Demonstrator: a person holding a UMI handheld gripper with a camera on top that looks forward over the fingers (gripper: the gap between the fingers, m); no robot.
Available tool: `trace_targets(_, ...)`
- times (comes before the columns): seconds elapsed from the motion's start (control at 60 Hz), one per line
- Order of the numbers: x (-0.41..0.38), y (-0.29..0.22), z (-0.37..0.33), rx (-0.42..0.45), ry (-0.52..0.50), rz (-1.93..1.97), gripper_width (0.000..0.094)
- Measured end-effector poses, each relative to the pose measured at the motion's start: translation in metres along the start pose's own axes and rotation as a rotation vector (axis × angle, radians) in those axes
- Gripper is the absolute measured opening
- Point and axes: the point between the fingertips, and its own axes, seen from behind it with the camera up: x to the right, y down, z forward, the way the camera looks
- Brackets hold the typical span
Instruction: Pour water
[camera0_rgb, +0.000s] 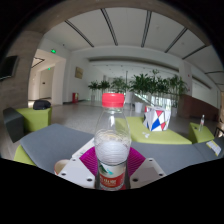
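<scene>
While held upright w/ its red cap (113, 100) on, a clear plastic water bottle (112, 150) sits clamped between the gripper (112, 168) fingers, both magenta pads (89, 160) pressing its lower body near the red-and-white label. Bottle is raised above a grey tabletop (50, 146). Beyond it: a white cup (157, 119) w/ red & blue pattern, lime-green seats (36, 117), potted plants (140, 86) by lobby windows.

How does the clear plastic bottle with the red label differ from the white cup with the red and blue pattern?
The clear plastic bottle with the red label is tall, narrow, see-through and capped, standing between the jaws. The white cup with the red and blue pattern is shorter, wider, opaque and open-topped, standing beyond them on the grey table. Both stand upright.
</scene>
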Motion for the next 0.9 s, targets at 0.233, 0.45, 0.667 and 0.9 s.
trace_targets(0.233, 0.001, 0.076, 0.02, -0.084, 0.007, 0.023, 0.0339)
trace_targets(0.45, 0.009, 0.086, 0.017, -0.048, 0.022, 0.065, 0.0424)
trace_targets(0.667, 0.012, 0.099, 0.017, -0.152, 0.016, 0.118, 0.0807)
trace_targets(0.9, 0.018, 0.077, -0.037, -0.151, 0.086, 0.061, 0.0859)
